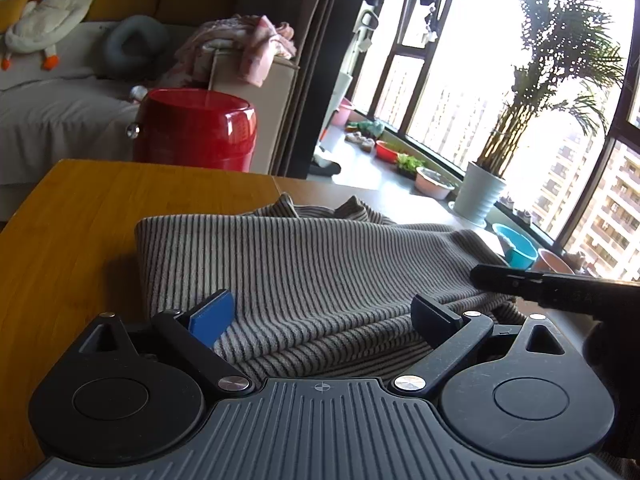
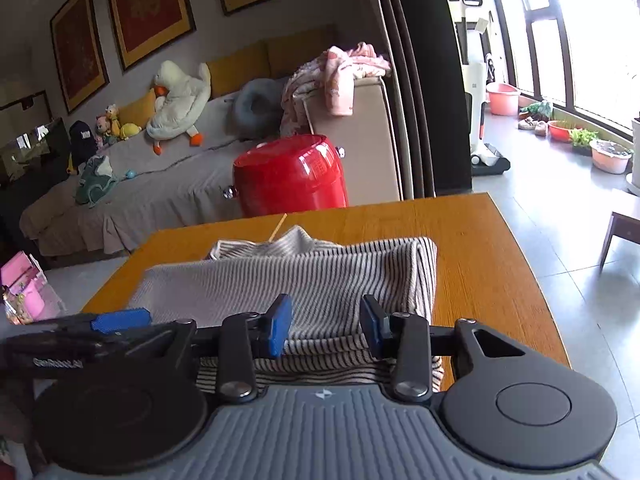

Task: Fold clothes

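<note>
Striped folded garment lay mid-frame on wooden tabletop, left gripper jaws spread wide over it gripping nothing, right gripper jaws part-open, garment between, not pinched.

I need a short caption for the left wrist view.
Open left tongs over a folded striped garment on a wooden table.

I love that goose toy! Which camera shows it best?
The right wrist view: the goose lies whole on the sofa, near mid-frame. The left wrist view shows it too, squeezed into the top corner.
</note>
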{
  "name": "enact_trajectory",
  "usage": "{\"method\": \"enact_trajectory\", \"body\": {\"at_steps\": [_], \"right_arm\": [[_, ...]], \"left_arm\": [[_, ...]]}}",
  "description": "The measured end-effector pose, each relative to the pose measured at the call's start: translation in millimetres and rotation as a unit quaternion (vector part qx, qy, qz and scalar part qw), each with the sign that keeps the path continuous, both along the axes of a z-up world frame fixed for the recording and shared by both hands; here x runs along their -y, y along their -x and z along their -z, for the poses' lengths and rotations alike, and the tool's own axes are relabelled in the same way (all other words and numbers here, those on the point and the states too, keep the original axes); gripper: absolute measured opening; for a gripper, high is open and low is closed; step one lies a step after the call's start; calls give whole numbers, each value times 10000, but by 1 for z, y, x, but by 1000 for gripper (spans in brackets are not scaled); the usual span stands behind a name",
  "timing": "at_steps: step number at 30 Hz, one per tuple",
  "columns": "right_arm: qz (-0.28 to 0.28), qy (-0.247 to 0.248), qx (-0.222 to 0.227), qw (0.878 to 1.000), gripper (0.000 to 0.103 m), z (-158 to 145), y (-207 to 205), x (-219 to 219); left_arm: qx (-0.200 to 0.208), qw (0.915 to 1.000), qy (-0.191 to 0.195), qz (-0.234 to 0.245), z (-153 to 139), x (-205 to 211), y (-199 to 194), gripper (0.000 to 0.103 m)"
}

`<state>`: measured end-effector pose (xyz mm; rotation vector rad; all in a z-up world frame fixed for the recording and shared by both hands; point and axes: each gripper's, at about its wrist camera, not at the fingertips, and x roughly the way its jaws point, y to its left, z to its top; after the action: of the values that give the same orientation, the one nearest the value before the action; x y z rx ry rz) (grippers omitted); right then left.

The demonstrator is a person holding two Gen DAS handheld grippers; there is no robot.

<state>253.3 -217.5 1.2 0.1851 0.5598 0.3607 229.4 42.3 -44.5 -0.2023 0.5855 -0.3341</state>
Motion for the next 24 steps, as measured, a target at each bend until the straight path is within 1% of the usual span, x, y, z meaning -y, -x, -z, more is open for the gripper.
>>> {"method": "enact_trajectory", "body": {"at_steps": [1,3,4,5,11,18,24], "right_arm": [[-13,-31,-68,10000,38,1,-1,0],[62,99,-328,9994,39,15,-7,-3],[80,124,-329,9993,39,25,-7,-4],[76,143,-234,9996,39,29,-4,-6],[76,315,-103,9994,43,29,0,-11],[39,338,-51,9994,49,28,2,-12],[8,363,-41,9993,52,29,3,-14]], "left_arm": [[0,10000,13,4,0,0,0,99],[-1,10000,38,14,0,-1,0,100],[0,10000,49,19,0,-1,0,100],[1,10000,54,22,0,-1,0,100],[4,10000,56,41,0,0,-1,103],[8,10000,82,56,1,-1,-1,103],[13,9999,91,60,1,-1,-2,103]]}}
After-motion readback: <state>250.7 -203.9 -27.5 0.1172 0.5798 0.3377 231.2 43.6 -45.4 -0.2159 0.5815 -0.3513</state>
